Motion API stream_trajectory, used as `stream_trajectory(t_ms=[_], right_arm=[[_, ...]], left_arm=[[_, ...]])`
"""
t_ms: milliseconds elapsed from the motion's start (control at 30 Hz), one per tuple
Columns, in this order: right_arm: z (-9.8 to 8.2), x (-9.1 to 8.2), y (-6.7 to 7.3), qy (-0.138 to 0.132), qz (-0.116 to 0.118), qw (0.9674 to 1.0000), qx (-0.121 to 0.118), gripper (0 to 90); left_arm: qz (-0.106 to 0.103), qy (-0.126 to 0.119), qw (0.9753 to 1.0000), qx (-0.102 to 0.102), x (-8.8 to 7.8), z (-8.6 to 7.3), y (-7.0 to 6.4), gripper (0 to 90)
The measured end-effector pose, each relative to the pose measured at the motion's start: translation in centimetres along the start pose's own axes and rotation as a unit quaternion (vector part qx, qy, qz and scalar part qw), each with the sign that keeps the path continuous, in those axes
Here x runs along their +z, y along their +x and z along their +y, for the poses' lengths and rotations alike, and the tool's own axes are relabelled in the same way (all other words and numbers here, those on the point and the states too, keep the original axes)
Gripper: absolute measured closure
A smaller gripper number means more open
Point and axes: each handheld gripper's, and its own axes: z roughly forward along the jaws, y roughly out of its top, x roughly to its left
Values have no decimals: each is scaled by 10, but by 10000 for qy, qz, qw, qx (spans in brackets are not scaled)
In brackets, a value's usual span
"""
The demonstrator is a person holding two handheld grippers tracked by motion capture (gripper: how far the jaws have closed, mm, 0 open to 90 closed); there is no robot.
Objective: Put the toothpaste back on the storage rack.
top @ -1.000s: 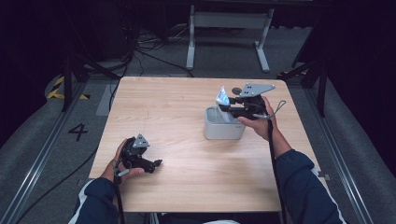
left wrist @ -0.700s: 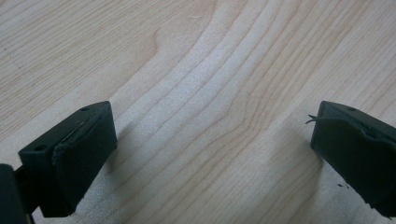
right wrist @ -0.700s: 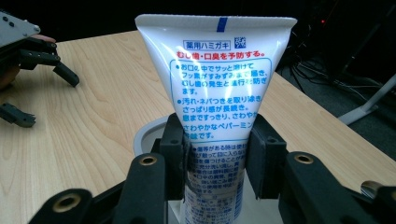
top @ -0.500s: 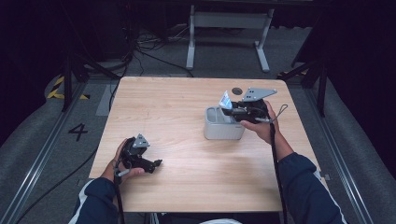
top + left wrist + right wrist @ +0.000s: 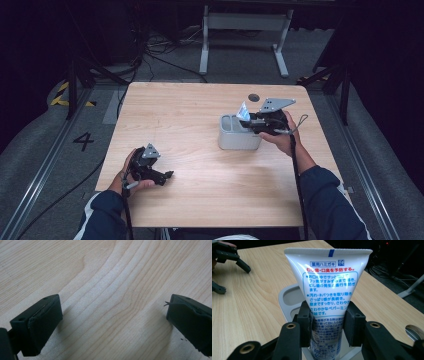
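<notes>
The right gripper (image 5: 326, 322) has its 2 jaws closed on the lower part of a white tube (image 5: 327, 282) printed with blue and red text, holding it upright with the flat crimped end on top, over a grey holder (image 5: 239, 135) on the right half of the wooden table (image 5: 200, 105). The left gripper (image 5: 113, 322) rests near the table's front left corner in the person's left hand (image 5: 131, 175), jaws wide apart and holding nothing.
</notes>
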Motion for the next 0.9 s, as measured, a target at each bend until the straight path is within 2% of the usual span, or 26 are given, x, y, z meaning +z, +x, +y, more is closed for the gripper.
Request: stream_trajectory(t_ms=[267,800,900], right_arm=[[-7,3,-1,125,1,9999,-16,634],[-11,-4,-5,75,57,9999,60,623],[-12,-7,-4,108,54,9999,-4,620]], left_arm=[[-3,1,10000,0,0,0,0,7],[-10,6,10000,-9,0,0,0,7],[-2,0,10000,0,0,0,0,7]])
